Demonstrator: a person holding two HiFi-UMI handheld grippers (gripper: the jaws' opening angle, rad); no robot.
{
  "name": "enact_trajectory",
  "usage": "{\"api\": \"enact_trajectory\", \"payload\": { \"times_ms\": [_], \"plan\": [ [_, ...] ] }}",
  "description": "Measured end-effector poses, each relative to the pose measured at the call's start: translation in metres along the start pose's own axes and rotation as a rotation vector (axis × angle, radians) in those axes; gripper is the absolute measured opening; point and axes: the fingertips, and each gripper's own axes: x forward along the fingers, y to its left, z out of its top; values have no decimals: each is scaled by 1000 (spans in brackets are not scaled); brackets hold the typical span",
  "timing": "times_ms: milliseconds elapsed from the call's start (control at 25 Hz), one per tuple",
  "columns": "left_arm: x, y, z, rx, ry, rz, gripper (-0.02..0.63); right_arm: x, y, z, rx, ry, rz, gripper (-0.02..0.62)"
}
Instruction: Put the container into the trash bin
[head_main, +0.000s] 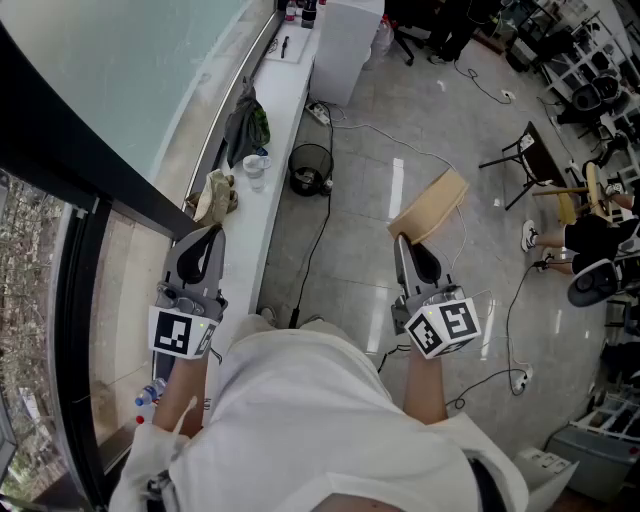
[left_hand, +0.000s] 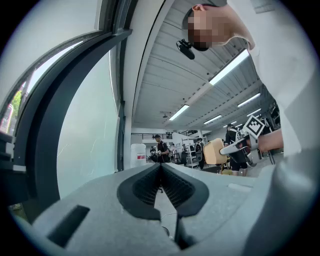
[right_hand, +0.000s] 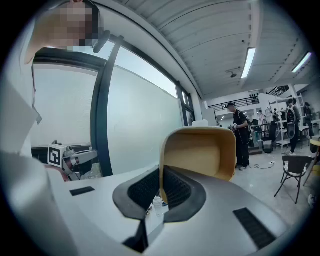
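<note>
Tan container (head_main: 430, 206) | shallow, rounded corners, rim clamped in right claw (head_main: 400, 240) | left claw (head_main: 212, 230) closed, empty

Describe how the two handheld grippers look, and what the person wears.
The left gripper and right gripper are alike: pale grey wedge-shaped bodies, black ribbed pads, and a cube of black-and-white square markers at the rear of each. The person wears a white top.

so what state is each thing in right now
container: held in the air by its rim
right gripper: shut on the container
left gripper: shut, empty
trash bin: upright, top open
plastic cup: upright on the white ledge
</note>
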Motion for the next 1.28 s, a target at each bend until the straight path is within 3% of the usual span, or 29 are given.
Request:
{"api": "enact_trajectory", "payload": {
  "times_ms": [320,560,800,1080,1280],
  "plan": [
    [9,-17,-2,12,7,13,15,-4,-15,-8,-3,9,26,17],
    [19,-33,0,31,21,20,15,-2,-22,-15,-19,16,96,18],
    [39,-41,10,56,-16,11,15,-5,-34,-23,-15,18,109,18],
    [74,-31,-19,-4,36,-29,15,19,-54,-32,21,47,80,18],
    [137,8,-57,-49,55,-71,15,86,-75,-38,17,113,58,18]
  ]
}}
